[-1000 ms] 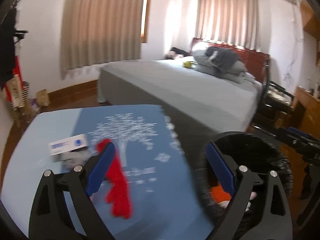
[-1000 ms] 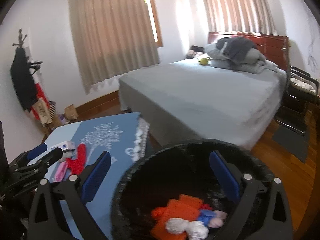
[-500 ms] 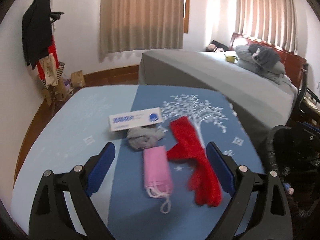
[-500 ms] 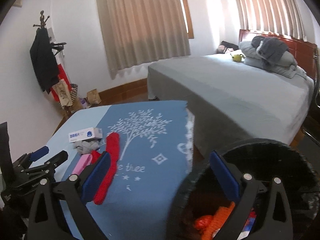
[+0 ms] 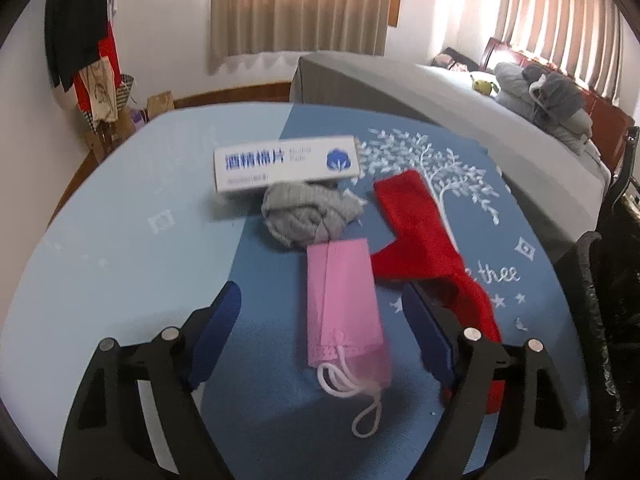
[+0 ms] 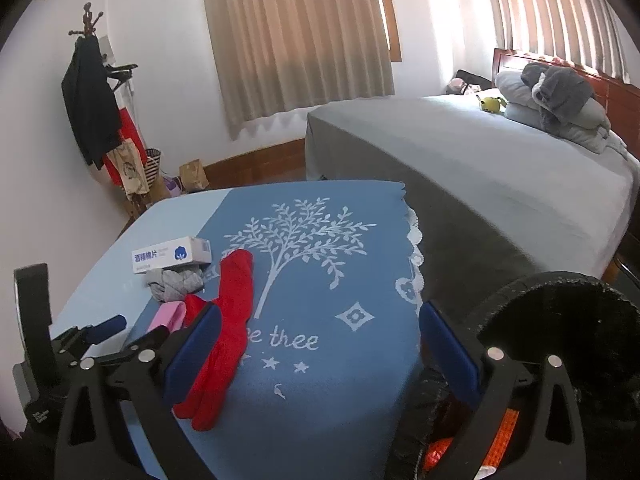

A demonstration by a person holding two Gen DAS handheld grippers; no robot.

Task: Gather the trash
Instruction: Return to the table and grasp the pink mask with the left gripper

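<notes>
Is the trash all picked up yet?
Not yet. Some orange scraps already sit in the black mesh bin. The left hand-held gripper is closing around the pink face mask. The crumpled grey cloth, red fabric piece and white box remain.

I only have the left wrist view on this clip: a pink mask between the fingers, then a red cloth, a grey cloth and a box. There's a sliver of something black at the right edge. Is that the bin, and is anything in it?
Observer: Yes. The right wrist view shows the black bin beside the blue tablecloth, with orange trash already inside.
Operator: Is the right gripper carrying anything?
Observer: No. The right gripper is open and empty, with one finger in front of the bin.
</notes>
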